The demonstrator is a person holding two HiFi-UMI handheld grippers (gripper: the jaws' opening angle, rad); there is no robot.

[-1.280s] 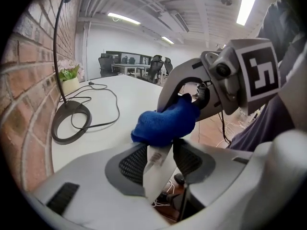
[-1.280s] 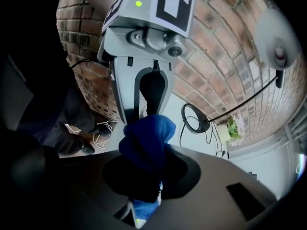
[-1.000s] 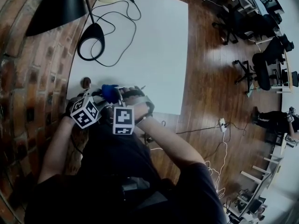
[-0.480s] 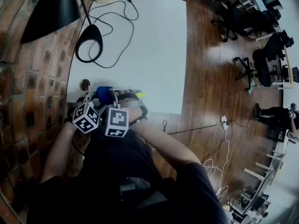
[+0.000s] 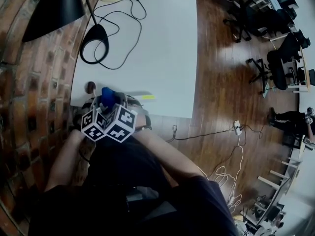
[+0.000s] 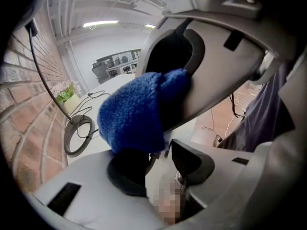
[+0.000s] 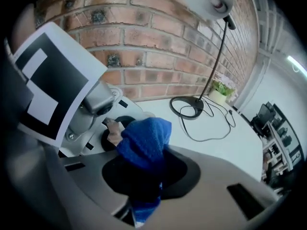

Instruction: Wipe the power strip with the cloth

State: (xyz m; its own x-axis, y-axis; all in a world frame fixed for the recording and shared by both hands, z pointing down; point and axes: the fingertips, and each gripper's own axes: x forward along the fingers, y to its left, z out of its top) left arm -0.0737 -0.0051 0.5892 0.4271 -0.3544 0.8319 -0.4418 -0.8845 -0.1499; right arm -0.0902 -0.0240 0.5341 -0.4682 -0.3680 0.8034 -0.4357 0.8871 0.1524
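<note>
Blue knitted cloth (image 7: 144,145) pinched in right gripper (image 7: 148,178) — jaws just eased wider; left gripper (image 6: 163,163) clamps a small pale object (image 6: 156,178) at the white tabletop's (image 5: 162,48) near edge, open ahead.

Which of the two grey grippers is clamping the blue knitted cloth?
The right gripper: the blue knitted cloth is pinched between its jaws, while the left gripper grips none.

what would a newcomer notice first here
The bright blue cloth pinched in the right hand-held gripper stands out first, at the near left corner of the white table. Behind it, a black lamp stands on that table beside the brick wall.
</note>
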